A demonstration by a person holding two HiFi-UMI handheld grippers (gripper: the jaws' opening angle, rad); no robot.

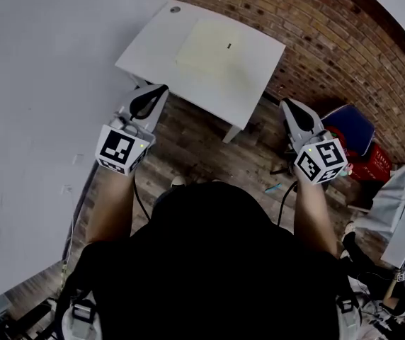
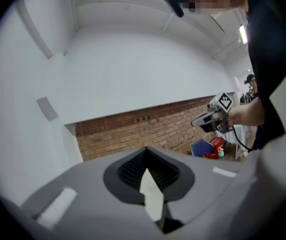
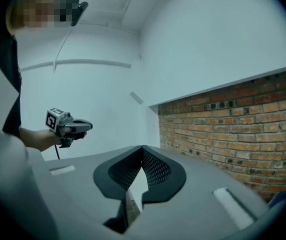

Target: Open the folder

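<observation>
Grey left gripper (image 1: 148,99) hangs level short of the white table (image 1: 143,52), jaws pressed together on nothing. Pale yellow folder (image 1: 213,47) lies flat and closed on the tabletop ahead, well apart from both tools. Right gripper (image 1: 292,110) is likewise closed and empty, probably because the approach has not begun.

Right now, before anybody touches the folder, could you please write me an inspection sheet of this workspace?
Surface: white table, with a small round fitting near one corner.
Job's things: pale yellow folder lies flat on the table, looks closed, untouched.
Clutter: a blue thing and a red thing by the brick wall; a small blue item on the floor.
Grippers: left gripper and right gripper are both shut and empty, short of the table.
Cables: one black cable drops from the left gripper, another from the right.
Surroundings: brick wall, white wall, wooden floor.
</observation>
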